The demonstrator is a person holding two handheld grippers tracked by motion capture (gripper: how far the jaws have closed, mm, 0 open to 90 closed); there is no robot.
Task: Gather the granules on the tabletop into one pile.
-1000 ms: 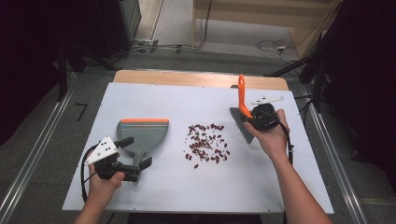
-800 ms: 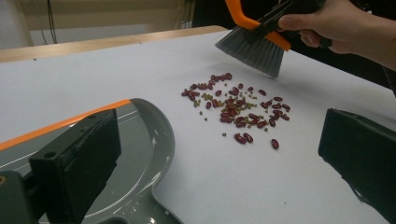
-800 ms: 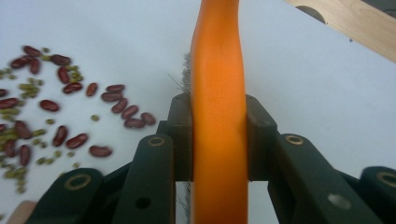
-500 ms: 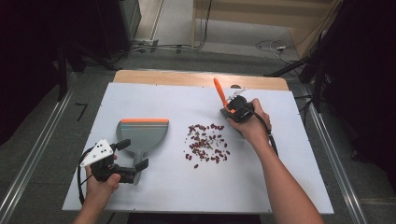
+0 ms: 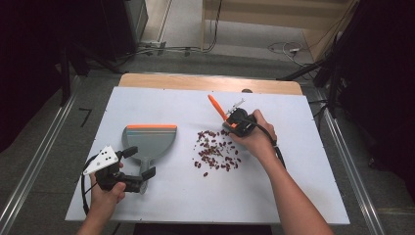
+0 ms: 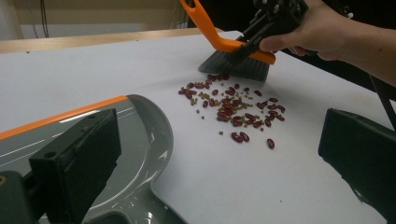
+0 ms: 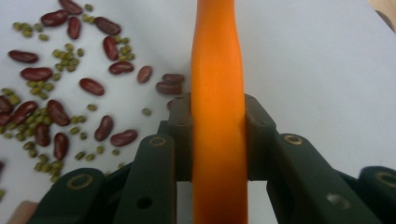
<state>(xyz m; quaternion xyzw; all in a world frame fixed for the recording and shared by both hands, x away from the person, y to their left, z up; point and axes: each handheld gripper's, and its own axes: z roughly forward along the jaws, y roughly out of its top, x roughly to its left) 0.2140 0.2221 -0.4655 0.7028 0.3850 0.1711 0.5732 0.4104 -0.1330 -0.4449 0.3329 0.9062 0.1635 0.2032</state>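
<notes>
No legible text, label, brand, number or sign appears on any surface in the three views. The dustpan (image 5: 148,142), the brush (image 6: 229,51) and the white table (image 5: 303,161) carry no readable markings. The grey plate on the left gripper (image 5: 132,166) shows only small dark holes, not characters, and the jaws of the right gripper (image 7: 217,135) show plain screws and pins with no lettering.
</notes>
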